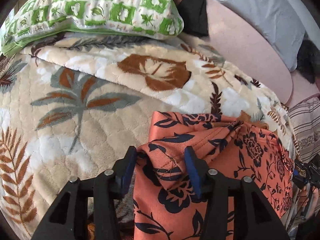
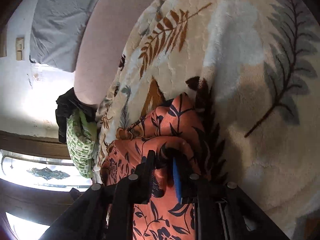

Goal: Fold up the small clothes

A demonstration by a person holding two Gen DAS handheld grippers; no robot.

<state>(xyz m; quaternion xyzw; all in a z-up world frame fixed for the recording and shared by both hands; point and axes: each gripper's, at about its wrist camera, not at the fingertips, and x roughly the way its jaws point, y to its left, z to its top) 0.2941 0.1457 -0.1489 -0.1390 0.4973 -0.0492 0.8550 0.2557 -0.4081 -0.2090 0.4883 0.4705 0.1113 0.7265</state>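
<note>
Orange floral garment [image 1: 220, 160] held between both claws above a leaf-print blanket [image 1: 80, 110]; no legible writing.

Left claw [image 1: 161, 172]: apart, cloth draped between the pads. Right claw [image 2: 166, 172]: parted, fabric bunched between. Beyond: green-patterned pillow [image 1: 96, 8], grey pillow [image 1: 266, 14], dark cloth [image 1: 194, 14].

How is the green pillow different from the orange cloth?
The green pillow is puffy and stuffed; the orange cloth is thin and crumpled into folds. The pillow has green and white squares with leaves; the cloth has dark flowers on orange. The pillow lies at the far end of the blanket, away from both grippers; the cloth sits between the fingers of the left gripper and the right gripper. Both rest on that blanket and both have plant patterns.
</note>
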